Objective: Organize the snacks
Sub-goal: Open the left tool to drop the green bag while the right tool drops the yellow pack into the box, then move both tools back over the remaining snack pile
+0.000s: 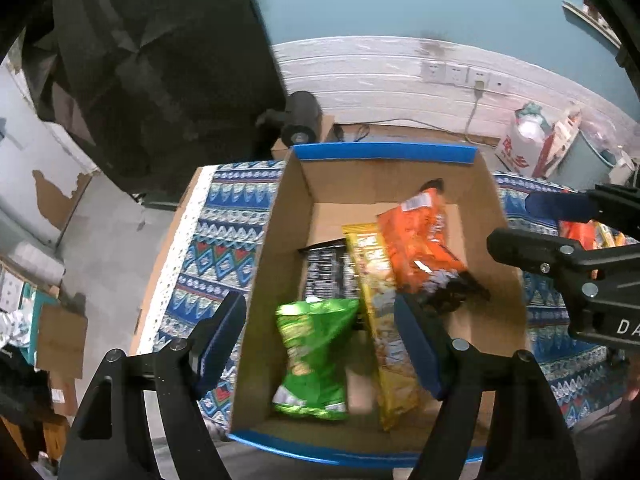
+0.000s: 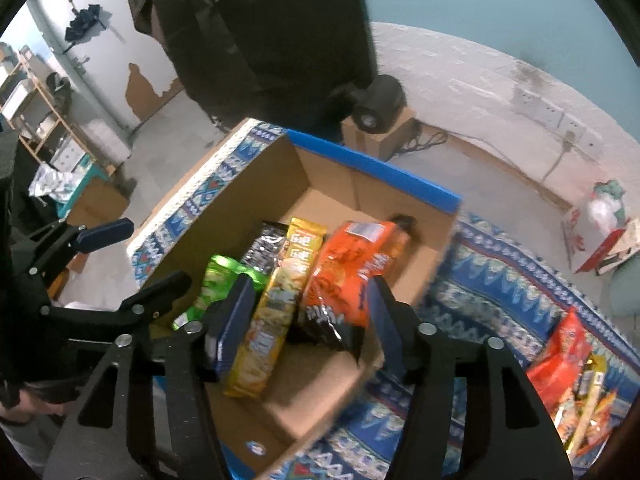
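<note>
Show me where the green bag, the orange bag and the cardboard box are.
green bag [image 1: 310, 354]: left wrist view, middle of its front.
orange bag [image 2: 348, 276]: right wrist view, its orange front.
cardboard box [image 1: 384, 154]: left wrist view, blue far rim.

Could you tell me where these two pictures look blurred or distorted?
Left wrist view: the green bag is smeared, the wall bows from fisheye. Right wrist view: the orange bag and the cardboard box near corner are streaked; room edges curve and darken.
</note>
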{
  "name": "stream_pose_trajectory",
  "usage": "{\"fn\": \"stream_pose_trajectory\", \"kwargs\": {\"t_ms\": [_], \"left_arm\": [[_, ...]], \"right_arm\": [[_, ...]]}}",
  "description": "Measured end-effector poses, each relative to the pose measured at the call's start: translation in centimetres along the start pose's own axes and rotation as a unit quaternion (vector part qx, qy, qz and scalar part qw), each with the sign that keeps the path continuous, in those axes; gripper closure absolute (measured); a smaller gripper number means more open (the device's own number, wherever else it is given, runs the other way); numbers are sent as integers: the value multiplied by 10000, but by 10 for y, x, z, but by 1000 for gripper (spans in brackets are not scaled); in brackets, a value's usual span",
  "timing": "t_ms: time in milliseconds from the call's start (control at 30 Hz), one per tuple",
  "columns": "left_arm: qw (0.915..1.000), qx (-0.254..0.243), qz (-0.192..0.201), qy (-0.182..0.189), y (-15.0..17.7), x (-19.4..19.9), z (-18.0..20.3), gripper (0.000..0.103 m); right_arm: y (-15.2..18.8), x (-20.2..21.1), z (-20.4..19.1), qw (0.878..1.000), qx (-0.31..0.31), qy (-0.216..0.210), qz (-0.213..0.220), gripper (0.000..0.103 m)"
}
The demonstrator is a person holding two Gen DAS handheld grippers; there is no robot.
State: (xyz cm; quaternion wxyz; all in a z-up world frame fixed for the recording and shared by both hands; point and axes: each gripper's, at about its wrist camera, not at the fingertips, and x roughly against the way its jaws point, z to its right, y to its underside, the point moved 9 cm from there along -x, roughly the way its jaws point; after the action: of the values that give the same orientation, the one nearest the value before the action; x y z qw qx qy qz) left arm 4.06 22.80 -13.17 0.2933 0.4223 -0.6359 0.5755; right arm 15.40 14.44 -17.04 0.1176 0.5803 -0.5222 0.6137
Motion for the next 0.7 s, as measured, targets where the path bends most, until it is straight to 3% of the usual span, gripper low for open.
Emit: {"fn": "stream_pose_trajectory", "kwargs": {"t_ms": [267,700], "left_arm": [[9993,-259,22,266,-4,8,41,21],[9958,-524,-125,737,-5,12,108,20]], "right_arm": [[14,27,34,9991,-36,415,91,32],[48,69,101,9956,-371,850,136,32]]}}
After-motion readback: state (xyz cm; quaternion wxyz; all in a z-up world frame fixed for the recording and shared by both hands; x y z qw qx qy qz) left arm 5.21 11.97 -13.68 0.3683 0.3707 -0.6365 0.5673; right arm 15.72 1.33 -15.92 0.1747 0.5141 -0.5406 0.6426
